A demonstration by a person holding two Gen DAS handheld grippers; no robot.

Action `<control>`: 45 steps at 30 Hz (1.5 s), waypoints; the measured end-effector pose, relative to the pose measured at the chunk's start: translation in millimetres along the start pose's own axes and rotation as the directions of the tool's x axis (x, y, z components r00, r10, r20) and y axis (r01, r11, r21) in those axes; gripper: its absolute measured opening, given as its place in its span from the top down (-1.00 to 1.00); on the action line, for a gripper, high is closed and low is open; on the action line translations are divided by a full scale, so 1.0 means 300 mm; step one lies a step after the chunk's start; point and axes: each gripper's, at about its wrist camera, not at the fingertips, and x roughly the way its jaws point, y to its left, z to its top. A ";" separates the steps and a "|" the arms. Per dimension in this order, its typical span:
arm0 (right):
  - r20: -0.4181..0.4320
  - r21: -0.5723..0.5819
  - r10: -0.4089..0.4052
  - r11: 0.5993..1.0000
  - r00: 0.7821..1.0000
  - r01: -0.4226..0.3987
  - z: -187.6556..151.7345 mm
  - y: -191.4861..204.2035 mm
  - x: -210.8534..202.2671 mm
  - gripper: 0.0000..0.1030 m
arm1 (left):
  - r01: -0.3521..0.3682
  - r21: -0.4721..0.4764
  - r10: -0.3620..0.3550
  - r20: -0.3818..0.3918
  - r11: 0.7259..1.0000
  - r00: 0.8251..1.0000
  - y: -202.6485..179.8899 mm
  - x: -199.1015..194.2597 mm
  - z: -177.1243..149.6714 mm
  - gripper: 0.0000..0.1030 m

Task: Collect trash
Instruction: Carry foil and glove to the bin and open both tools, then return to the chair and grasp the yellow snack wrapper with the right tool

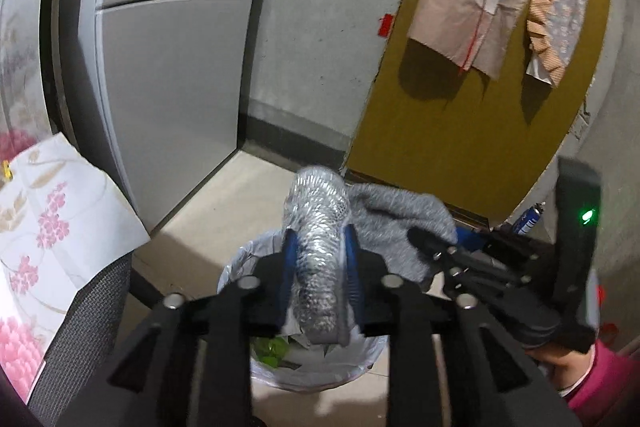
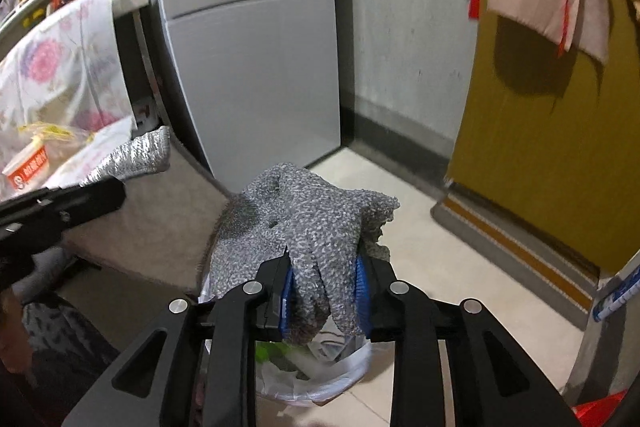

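Note:
My left gripper is shut on a grey knit glove wrapped in clear plastic, held above a trash bin lined with a white bag that holds green and white scraps. My right gripper is shut on a loose grey knit glove, also above the bin's bag. In the left wrist view the right gripper and its glove sit just to the right. In the right wrist view the left gripper's arm and its glove show at left.
A grey cabinet stands behind on the left beside a concrete wall. A mustard-yellow door with hanging cloths is at right. A floral cloth over a mesh chair is at left. A blue spray can stands by the door.

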 end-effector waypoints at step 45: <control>0.060 -0.400 0.440 0.833 0.896 -0.382 0.165 0.896 -0.315 -0.23 | -0.516 -0.374 0.572 0.050 0.771 0.819 0.518 -0.845 -0.266 -0.18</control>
